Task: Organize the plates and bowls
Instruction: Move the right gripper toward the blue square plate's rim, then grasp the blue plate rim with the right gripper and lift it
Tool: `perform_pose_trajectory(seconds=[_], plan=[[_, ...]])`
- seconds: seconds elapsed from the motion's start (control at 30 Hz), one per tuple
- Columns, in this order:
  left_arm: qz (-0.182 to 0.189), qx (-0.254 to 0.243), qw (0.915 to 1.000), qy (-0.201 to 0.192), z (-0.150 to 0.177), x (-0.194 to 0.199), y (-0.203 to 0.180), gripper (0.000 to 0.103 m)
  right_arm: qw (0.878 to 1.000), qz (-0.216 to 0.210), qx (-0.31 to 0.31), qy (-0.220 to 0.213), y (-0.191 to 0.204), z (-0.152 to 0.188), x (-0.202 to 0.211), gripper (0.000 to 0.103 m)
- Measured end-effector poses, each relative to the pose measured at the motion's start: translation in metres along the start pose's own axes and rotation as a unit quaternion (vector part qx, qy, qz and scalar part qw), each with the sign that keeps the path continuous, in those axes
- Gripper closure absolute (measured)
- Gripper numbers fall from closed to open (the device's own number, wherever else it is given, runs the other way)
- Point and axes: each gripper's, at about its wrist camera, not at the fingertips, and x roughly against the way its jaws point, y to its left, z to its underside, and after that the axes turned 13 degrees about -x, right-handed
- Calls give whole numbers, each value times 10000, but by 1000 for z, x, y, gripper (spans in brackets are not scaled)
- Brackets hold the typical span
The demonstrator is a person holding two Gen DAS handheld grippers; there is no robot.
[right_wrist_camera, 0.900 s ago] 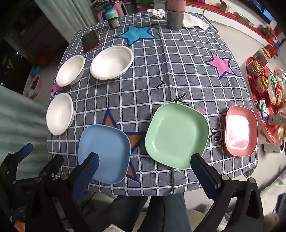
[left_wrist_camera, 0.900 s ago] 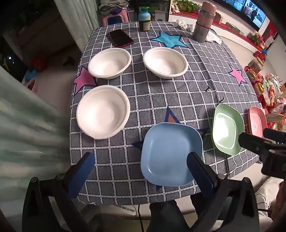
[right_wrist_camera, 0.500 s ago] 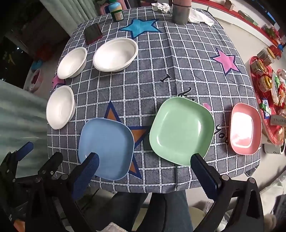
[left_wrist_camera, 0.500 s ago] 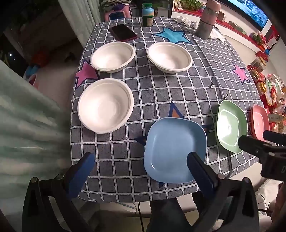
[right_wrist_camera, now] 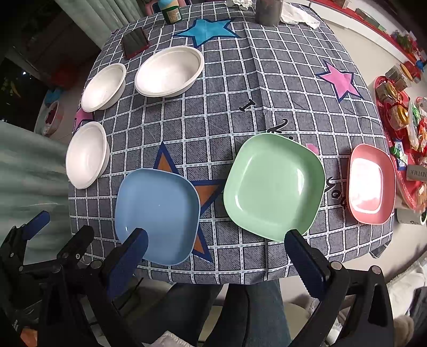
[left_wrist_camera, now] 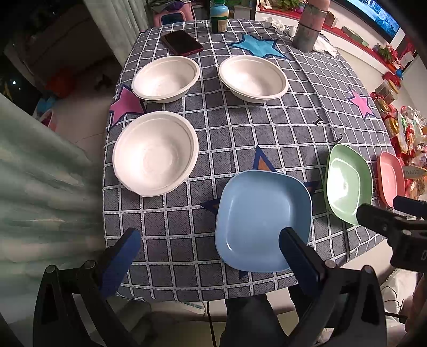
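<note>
A table covered by a grey checked tablecloth (left_wrist_camera: pixel 240 128) with blue, pink and orange star patches fills both views. Three white bowls sit on its left half: the nearest bowl (left_wrist_camera: pixel 155 153) by the left edge, a far-left bowl (left_wrist_camera: pixel 166 78) and a second far bowl (left_wrist_camera: pixel 253 78) toward the middle. Along the near edge, left to right and apart, lie a blue plate (right_wrist_camera: pixel 157 215), a green plate (right_wrist_camera: pixel 273 185) and a pink plate (right_wrist_camera: pixel 371 183). At the far edge are a dark phone (left_wrist_camera: pixel 181 42), a green bottle (left_wrist_camera: pixel 219 16) and a grey flask (left_wrist_camera: pixel 309 26). Pale curtains hang at left; a red tray of jars (right_wrist_camera: pixel 397 112) stands at right.

The left gripper (left_wrist_camera: pixel 209 249) and right gripper (right_wrist_camera: pixel 216 249) hover above the near edge, jaws spread fully, holding nothing.
</note>
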Motion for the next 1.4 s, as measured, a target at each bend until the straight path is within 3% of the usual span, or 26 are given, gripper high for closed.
perform_pose_trajectory(seconds=[0.47, 1.03, 1.17, 1.4], plan=[[-3, -19, 10000, 90, 1, -5, -2, 0, 10000, -4, -17, 56, -2, -1, -6, 0], [61, -90, 9991, 418, 8, -31, -10, 0, 9982, -50, -194, 567, -11, 8, -34, 0], [-69, -73, 9983, 576, 9, -57, -6, 0, 9961, -57, -299, 831, -14, 10, -53, 0], [81, 43, 9968, 797, 6, -93, 1, 0, 9876, -146, -642, 1425, -17, 16, -104, 0]])
